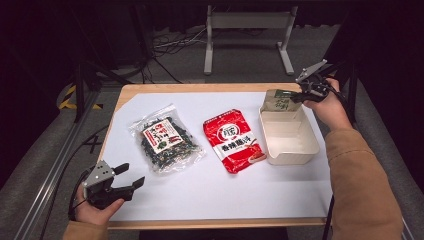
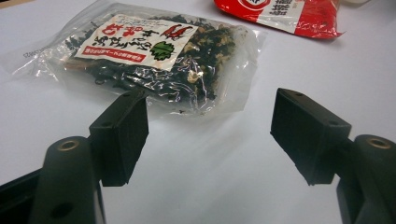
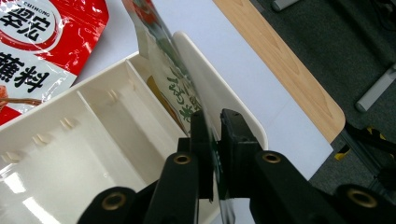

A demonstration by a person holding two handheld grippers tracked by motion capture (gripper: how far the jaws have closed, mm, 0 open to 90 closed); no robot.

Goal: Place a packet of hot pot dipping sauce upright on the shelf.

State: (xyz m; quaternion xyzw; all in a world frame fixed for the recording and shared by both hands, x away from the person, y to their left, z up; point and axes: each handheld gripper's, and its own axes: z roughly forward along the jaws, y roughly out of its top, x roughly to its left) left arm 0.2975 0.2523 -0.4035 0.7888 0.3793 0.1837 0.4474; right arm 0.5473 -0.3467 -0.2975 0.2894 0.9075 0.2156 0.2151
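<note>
A beige-and-green snack packet [image 1: 280, 101] stands on edge at the far end of a cream divided bin [image 1: 315, 145]. My right gripper [image 1: 295, 97] is shut on its upper edge. In the right gripper view the jaws [image 3: 215, 140] pinch the thin packet [image 3: 173, 79] just inside the bin's far wall [image 3: 219, 93]. A red sachet [image 1: 234, 140] lies flat to the left of the bin. Further left lies a clear bag of dark dried greens [image 1: 165, 142]. My left gripper [image 1: 131, 175] rests open near the front left corner, its jaws [image 2: 210, 135] spread wide just short of that bag [image 2: 154, 56].
A white sheet [image 1: 210, 190] covers the wooden table [image 1: 200, 87]. Past the far edge stand a grey metal frame [image 1: 247, 30] and cables on the floor. The red sachet's corner [image 2: 285, 14] shows at the top of the left gripper view.
</note>
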